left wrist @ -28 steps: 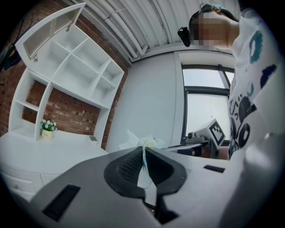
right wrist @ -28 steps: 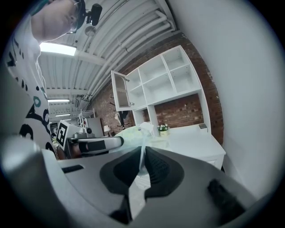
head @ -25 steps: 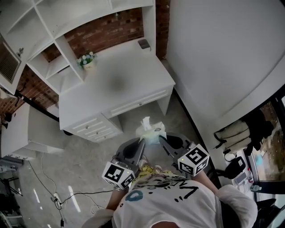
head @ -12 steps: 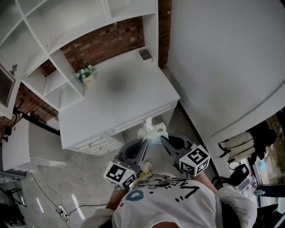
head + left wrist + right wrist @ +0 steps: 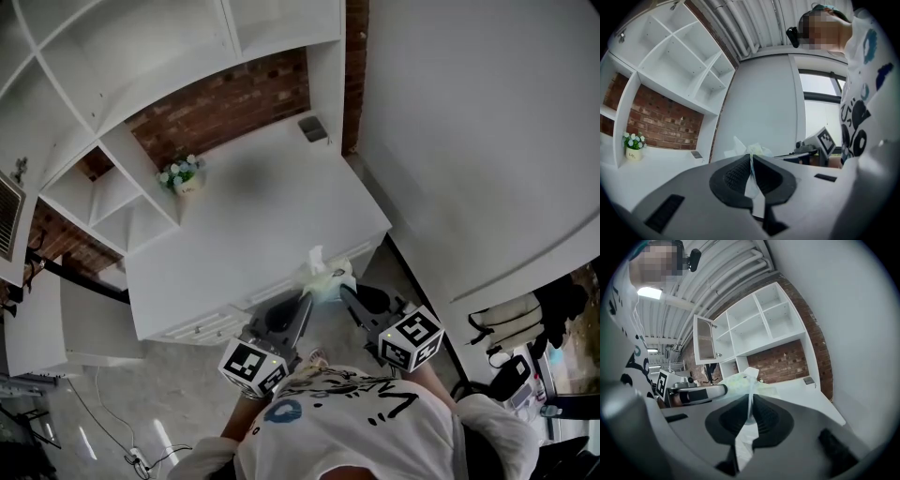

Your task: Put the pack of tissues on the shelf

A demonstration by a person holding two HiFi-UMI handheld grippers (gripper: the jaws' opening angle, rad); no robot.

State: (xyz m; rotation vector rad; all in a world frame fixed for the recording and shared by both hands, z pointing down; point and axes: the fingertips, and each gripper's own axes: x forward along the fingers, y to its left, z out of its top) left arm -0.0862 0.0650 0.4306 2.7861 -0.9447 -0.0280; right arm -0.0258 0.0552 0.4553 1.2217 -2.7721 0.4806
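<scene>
Left claw [image 5: 750, 156], right claw [image 5: 751, 398] pinch tissue pack [image 5: 326, 281] crosswise; tuft [image 5: 316, 255] up.

Nothing legible here tbh. The flower pot [image 5: 633, 153] has a dark word on it, but it's too tiny to read. The shirt [image 5: 347, 417] print is just scribbly shapes imo.

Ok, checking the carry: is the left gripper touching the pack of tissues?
Touching. The left gripper view shows the left gripper pinching the wrapper edge of the pack of tissues.
</scene>
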